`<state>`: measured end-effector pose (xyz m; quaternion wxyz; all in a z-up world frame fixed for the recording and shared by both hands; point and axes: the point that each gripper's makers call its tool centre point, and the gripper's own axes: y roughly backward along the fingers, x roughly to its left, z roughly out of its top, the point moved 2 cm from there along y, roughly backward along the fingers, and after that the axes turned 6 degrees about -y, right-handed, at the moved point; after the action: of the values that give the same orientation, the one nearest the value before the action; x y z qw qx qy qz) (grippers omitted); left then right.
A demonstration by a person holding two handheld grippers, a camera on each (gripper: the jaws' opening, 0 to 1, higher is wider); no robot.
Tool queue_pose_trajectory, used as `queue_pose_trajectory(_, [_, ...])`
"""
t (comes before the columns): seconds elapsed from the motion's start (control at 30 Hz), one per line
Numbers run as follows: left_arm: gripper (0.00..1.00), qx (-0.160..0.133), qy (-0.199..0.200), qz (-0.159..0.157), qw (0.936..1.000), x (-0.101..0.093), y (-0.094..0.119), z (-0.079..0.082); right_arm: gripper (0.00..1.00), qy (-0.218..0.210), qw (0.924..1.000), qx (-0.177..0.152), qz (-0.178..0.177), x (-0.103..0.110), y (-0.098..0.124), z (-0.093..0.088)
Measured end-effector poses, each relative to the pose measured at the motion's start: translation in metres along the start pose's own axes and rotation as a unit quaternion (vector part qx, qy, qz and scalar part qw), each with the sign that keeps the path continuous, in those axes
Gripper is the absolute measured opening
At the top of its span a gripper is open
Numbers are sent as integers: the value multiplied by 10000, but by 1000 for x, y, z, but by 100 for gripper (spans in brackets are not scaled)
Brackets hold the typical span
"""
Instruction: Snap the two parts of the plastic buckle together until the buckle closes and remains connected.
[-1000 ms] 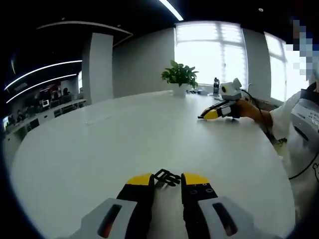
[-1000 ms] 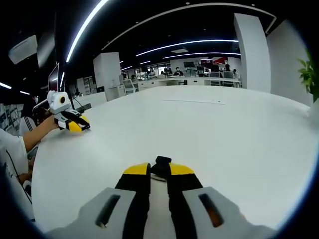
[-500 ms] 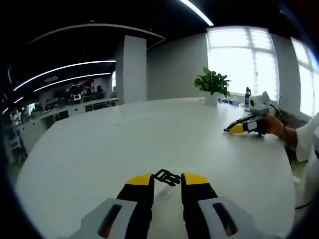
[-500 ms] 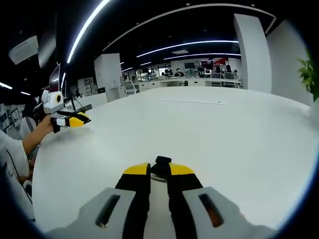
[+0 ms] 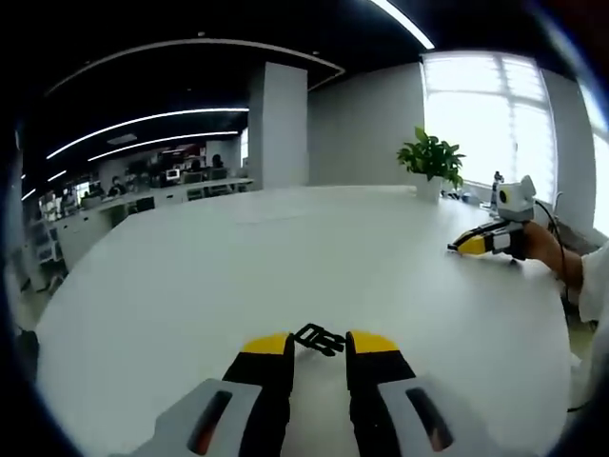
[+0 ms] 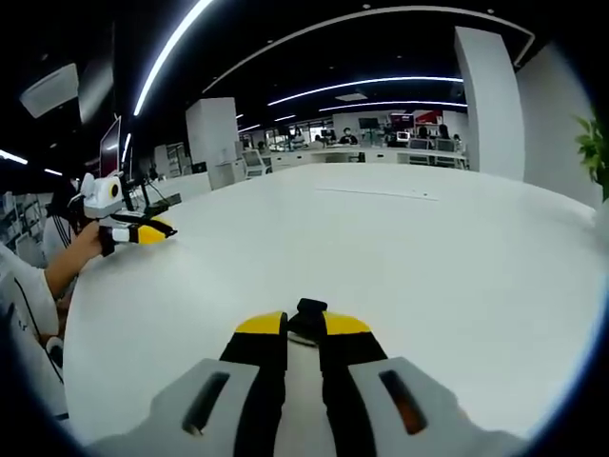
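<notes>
In the left gripper view, my left gripper (image 5: 320, 344) is shut on the black pronged buckle part (image 5: 319, 337), which sticks out between its yellow tips just above the white table (image 5: 238, 257). In the right gripper view, my right gripper (image 6: 303, 325) is shut on the black socket buckle part (image 6: 307, 312), low over the same table. Each gripper also shows in the other's view: the right gripper (image 5: 479, 242) far off to the right, the left gripper (image 6: 140, 231) far off to the left. The two buckle parts are well apart.
A potted plant (image 5: 433, 160) and a bottle (image 5: 496, 179) stand at the table's far edge by the windows. A white pillar (image 5: 281, 124) rises behind the table. The person's sleeve (image 6: 21, 295) sits at the table's near left edge. Desks with people (image 6: 400, 148) fill the background.
The left gripper view has swung left, so the plant and the right gripper sit further right in it. In the right gripper view the left gripper has lifted and turned slightly. Both grips are unchanged.
</notes>
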<state>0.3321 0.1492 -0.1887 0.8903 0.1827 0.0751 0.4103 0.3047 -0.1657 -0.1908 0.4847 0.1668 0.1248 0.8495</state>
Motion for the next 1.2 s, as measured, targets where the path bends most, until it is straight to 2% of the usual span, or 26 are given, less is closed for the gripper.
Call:
queue_pose_trajectory(0.1, [21,23,-14,80,10000,0,2,0,12,34,10000,35,83,3,0,-1])
queue_pose_trajectory(0.17, [21,80,-245,222,9994,2,2,-1,12,88,9998,75,184,7,0,-2])
queue_pose_trajectory(0.27, [21,94,-237,186,9995,1,3,-2,12,216,9985,94,497,16,-2,-1])
queue_pose_trajectory(0.33, [21,89,-193,166,9996,1,3,-2,12,375,9957,132,839,28,-3,-2])
queue_pose_trajectory(0.43, [21,117,-145,149,9997,2,2,-3,12,475,9918,246,1163,40,-5,-5])
queue_pose_trajectory(0.5, [21,127,-123,127,9998,2,2,-4,12,477,9909,270,1230,42,-5,-6])
queue_pose_trajectory(0.53, [21,173,-112,98,9997,1,2,-5,12,546,9879,318,1418,48,-6,-7])
queue_pose_trajectory(0.7, [20,280,-98,107,9995,1,1,-8,12,700,9839,387,1598,52,-9,-8])
queue_pose_trajectory(0.9, [20,321,48,33,9995,-1,1,-10,12,1099,9740,382,1946,57,-10,-7])
queue_pose_trajectory(0.97, [20,371,115,-38,9992,-4,0,-11,12,1386,9678,370,2068,58,-10,-7])
queue_pose_trajectory(1.2, [20,414,107,-74,9991,-8,1,-12,12,1483,9552,253,2550,63,-6,-1])
